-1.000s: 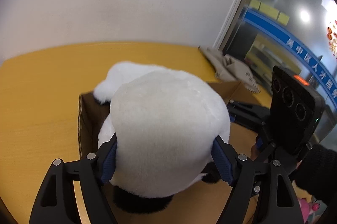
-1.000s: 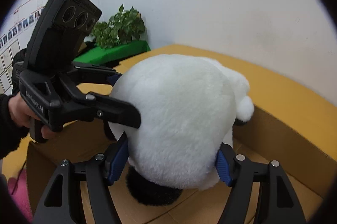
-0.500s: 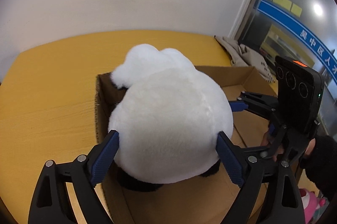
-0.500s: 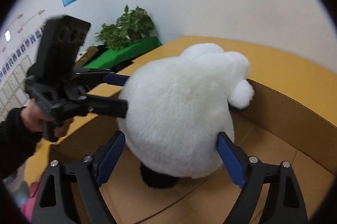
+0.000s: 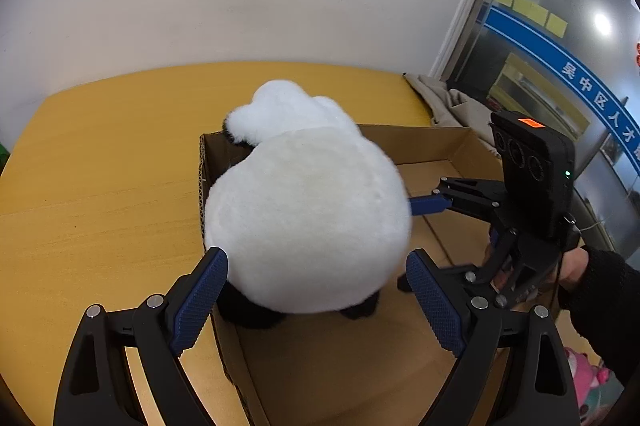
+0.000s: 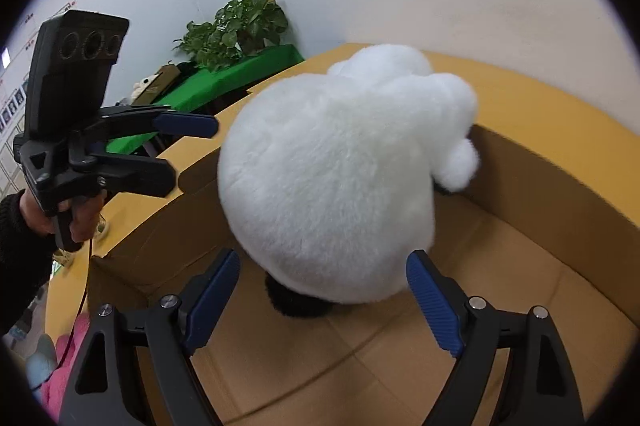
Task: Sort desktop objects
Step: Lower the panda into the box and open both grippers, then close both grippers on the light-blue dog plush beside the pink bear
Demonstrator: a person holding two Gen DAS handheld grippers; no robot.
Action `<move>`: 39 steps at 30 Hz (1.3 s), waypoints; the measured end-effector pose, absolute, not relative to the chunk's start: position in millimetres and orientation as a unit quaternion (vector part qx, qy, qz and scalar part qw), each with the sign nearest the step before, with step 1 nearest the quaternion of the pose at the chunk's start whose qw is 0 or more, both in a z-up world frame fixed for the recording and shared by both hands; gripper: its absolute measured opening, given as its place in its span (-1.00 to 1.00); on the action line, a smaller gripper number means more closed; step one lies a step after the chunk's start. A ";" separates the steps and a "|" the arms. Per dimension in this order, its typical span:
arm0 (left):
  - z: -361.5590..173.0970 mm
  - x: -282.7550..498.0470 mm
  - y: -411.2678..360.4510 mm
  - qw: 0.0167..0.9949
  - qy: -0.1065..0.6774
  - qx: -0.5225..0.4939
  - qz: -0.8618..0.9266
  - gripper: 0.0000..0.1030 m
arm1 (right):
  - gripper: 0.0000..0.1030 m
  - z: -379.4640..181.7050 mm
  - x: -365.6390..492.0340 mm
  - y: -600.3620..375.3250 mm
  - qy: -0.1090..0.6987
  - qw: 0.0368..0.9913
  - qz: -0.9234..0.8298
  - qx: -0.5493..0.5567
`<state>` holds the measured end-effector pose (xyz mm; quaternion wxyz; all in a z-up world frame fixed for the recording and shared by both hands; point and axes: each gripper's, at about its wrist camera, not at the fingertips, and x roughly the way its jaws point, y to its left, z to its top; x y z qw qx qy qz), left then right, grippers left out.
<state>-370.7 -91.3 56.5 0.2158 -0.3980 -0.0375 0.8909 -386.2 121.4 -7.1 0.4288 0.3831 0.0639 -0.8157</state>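
A big white plush toy (image 5: 308,222) with black feet sits inside an open cardboard box (image 5: 424,141) on the yellow table. It also shows in the right wrist view (image 6: 332,177), in the box (image 6: 560,185). My left gripper (image 5: 316,294) is open, its blue pads just clear of the plush on both sides. My right gripper (image 6: 324,294) is open too, pads apart beside the plush's lower part. Each gripper shows in the other's view, the right one (image 5: 432,203) and the left one (image 6: 188,129).
The yellow table (image 5: 100,165) spreads left of the box. A beige cloth (image 5: 444,101) lies at the back right corner. A pink plush (image 5: 584,374) lies low right, also in the right wrist view (image 6: 64,366). A green-covered stand with a plant (image 6: 236,25) is behind.
Both grippers opened and let go of the plush, which settled into the box. Both grippers have drawn back and up from it.
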 end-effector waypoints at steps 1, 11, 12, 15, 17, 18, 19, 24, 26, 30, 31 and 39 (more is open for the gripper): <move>63.4 -359.5 -91.8 0.223 -0.037 -0.391 0.892 0.82 | 0.68 0.8 -377.9 126.7 0.069 0.421 -0.821 0.380; 131.1 -183.3 -56.9 0.270 0.013 -0.330 0.904 1.00 | 0.93 137.9 -184.6 194.0 0.118 0.398 -0.870 0.266; 135.3 -161.7 -54.5 0.274 0.016 -0.327 0.905 1.00 | 0.99 149.1 -155.2 201.9 0.113 0.403 -0.873 0.252; 142.8 -98.8 -55.2 0.277 0.015 -0.324 0.905 1.00 | 0.99 160.1 -98.4 212.0 0.088 0.421 -0.866 0.256; 141.1 -62.4 -60.8 0.273 0.003 -0.327 0.905 1.00 | 0.99 156.8 -69.4 205.7 0.077 0.434 -0.856 0.270; 139.6 -46.0 -64.3 0.271 -0.002 -0.329 0.904 1.00 | 0.99 151.0 -56.2 203.0 0.074 0.441 -0.849 0.280; 138.1 -29.6 -67.9 0.270 -0.008 -0.331 0.904 1.00 | 0.99 143.9 -46.1 196.2 0.075 0.452 -0.840 0.290; 110.4 42.3 -101.9 0.267 -0.068 -0.352 0.894 1.00 | 0.99 84.7 -3.7 141.2 0.115 0.508 -0.777 0.353; 91.5 64.4 -109.9 0.258 -0.094 -0.369 0.888 1.00 | 0.99 62.5 4.9 121.3 0.119 0.526 -0.750 0.382; 50.1 100.7 -119.8 0.247 -0.147 -0.404 0.868 1.00 | 0.99 19.0 11.1 80.0 0.131 0.555 -0.703 0.425; 41.2 108.4 -120.4 0.249 -0.161 -0.409 0.863 1.00 | 0.99 12.2 9.3 73.6 0.132 0.558 -0.698 0.429; -20.0 137.5 -105.6 0.254 -0.247 -0.440 0.825 0.99 | 0.99 -13.4 9.4 55.7 0.141 0.535 -0.689 0.468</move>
